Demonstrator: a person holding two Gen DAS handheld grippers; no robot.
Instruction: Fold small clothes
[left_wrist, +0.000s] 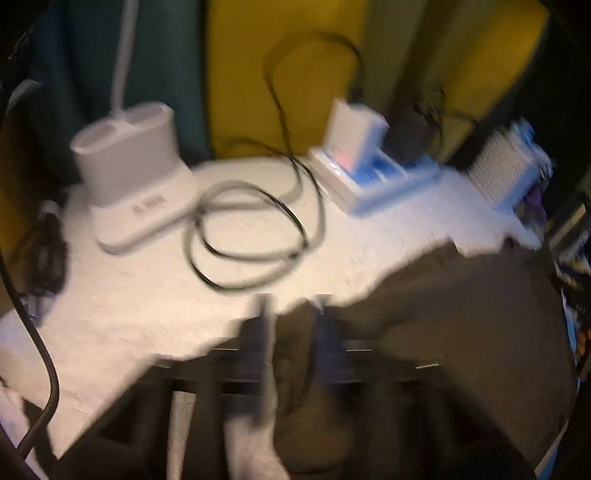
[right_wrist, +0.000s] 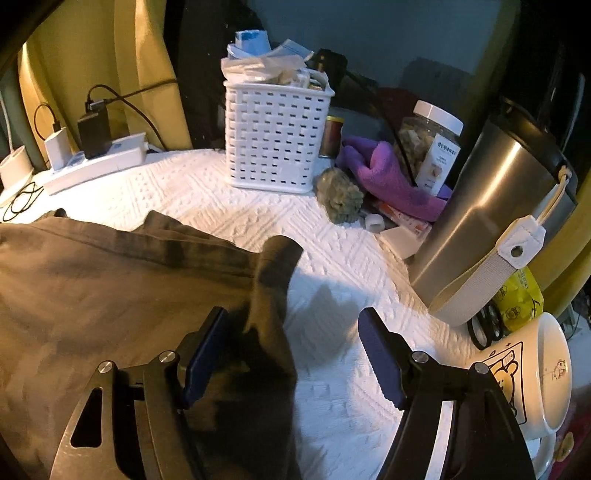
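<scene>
On the desk (right_wrist: 332, 387): white cloth cover with a raised woven pattern, lit warm from one side; yellow curtain and dark teal wall behind.

Landmark: white slotted basket (right_wrist: 275, 136), standing at the back of the desk, stuffed with plastic bags and packets.

- Left of the basket: white power strip (right_wrist: 96, 166) with a white charger and a black charger plugged in, black cables trailing from them. In the blurred left wrist view, a coil of black cable (left_wrist: 255, 236) lies in front of the strip, and a white lamp base (left_wrist: 136, 177) stands further left.
- Right of the basket: purple cloth (right_wrist: 391, 177), grey-green knitted lump (right_wrist: 340, 199), clear jar (right_wrist: 428, 147) with a white lid, small tin behind.
- Further right of the basket: steel tumbler (right_wrist: 491, 218) with a white strap, yellow packet, white mug (right_wrist: 524, 373) with a cartoon print lying at the desk's edge.

Task item: brown garment (right_wrist: 110, 295), spread in front of the basket and to its left, nearer the cameras. One corner stands up in a fold.

Right gripper (right_wrist: 291, 354): fingers wide apart, holding nothing. The left finger's pad sits just beside the raised fold; the right finger stands over bare cloth cover, apart from the garment.

Left gripper (left_wrist: 291, 310): picture smeared. The fingers stand close together at the garment's edge with brown cloth between them; whether they pinch it cannot be told.
</scene>
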